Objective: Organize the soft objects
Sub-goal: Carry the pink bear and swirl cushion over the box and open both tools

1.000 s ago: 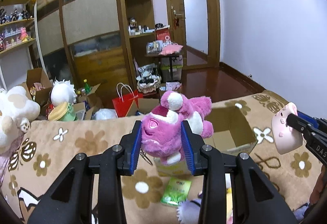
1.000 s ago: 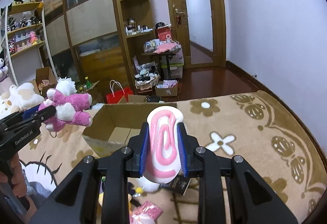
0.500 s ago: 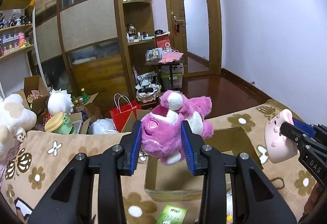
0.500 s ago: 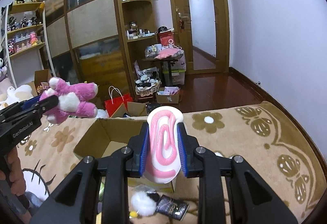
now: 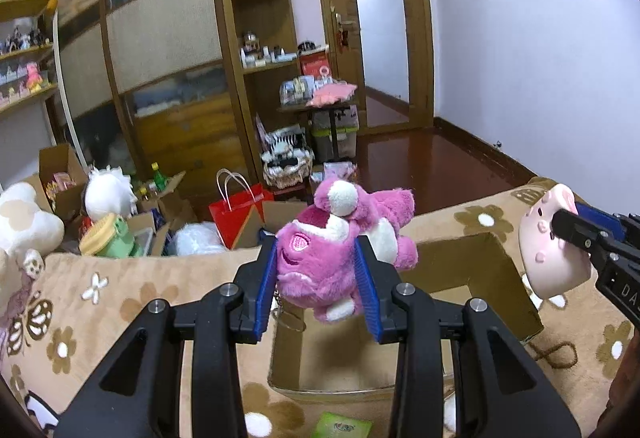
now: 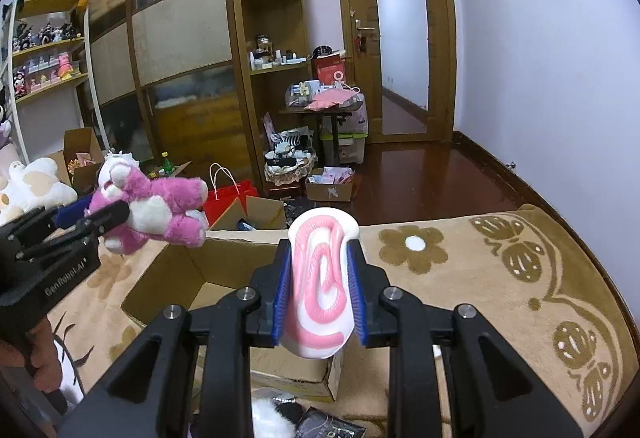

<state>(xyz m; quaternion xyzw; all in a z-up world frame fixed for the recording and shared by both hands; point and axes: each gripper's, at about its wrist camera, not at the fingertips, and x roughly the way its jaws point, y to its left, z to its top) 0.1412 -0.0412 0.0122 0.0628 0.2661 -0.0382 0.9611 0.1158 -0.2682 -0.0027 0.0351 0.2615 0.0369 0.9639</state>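
Left wrist view: left gripper clamps a pink bear above the open box. Right gripper pinches a pink-white toy over the box's right side.

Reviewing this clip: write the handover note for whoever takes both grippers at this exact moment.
Left gripper: shut on the pink plush bear, held above the open cardboard box.
Right gripper: shut on the pink-and-white squishy toy, also held over the box.
Done: both toys picked up and carried to the box on the flowered blanket.
Left: lower and release each toy into the box; then a white fluffy toy near the box.
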